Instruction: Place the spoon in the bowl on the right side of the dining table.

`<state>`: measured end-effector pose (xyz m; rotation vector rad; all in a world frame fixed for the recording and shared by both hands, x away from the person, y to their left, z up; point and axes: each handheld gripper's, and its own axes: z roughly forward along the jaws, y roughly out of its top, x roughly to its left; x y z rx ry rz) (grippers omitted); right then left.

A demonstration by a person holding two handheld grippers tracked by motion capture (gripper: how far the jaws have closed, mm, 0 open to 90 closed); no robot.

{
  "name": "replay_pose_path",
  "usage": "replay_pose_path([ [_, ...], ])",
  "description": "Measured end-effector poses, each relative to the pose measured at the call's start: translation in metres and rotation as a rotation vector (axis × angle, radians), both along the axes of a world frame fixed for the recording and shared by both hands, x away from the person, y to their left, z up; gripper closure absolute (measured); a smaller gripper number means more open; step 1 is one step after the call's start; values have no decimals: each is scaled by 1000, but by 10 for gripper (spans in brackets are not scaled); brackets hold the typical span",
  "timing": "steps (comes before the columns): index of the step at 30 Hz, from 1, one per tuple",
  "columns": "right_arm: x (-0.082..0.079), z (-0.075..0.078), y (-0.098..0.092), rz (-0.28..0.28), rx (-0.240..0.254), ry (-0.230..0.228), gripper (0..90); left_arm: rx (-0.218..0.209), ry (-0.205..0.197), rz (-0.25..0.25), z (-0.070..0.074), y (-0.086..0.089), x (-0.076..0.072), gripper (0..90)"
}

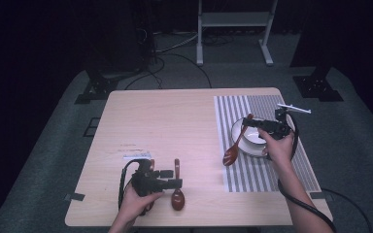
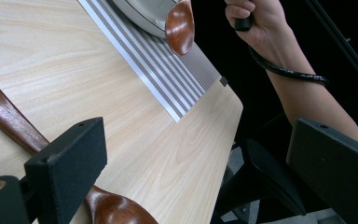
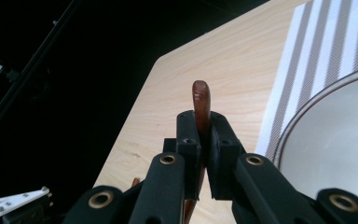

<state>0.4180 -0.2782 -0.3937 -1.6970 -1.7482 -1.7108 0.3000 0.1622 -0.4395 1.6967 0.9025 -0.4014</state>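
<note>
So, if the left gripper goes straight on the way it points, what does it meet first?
Most likely the spoon lying on the table: it lies across the front of the left gripper's open jaws. Whether the jaws would pass above it is unclear.

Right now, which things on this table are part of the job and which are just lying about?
In play:
- right claw, shut on a wooden spoon by its handle
- white bowl beside it, on the striped mat
- left claw, open, next to a second wooden spoon lying on the table

Probably idle:
- white label near the left claw
- metal stand on the floor behind
</note>
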Motion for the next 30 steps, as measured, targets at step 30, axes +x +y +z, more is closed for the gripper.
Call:
replay_pose_path([
  [30, 13, 18, -44, -183, 5, -14, 845, 10, -10, 10, 1, 3, 0, 36],
])
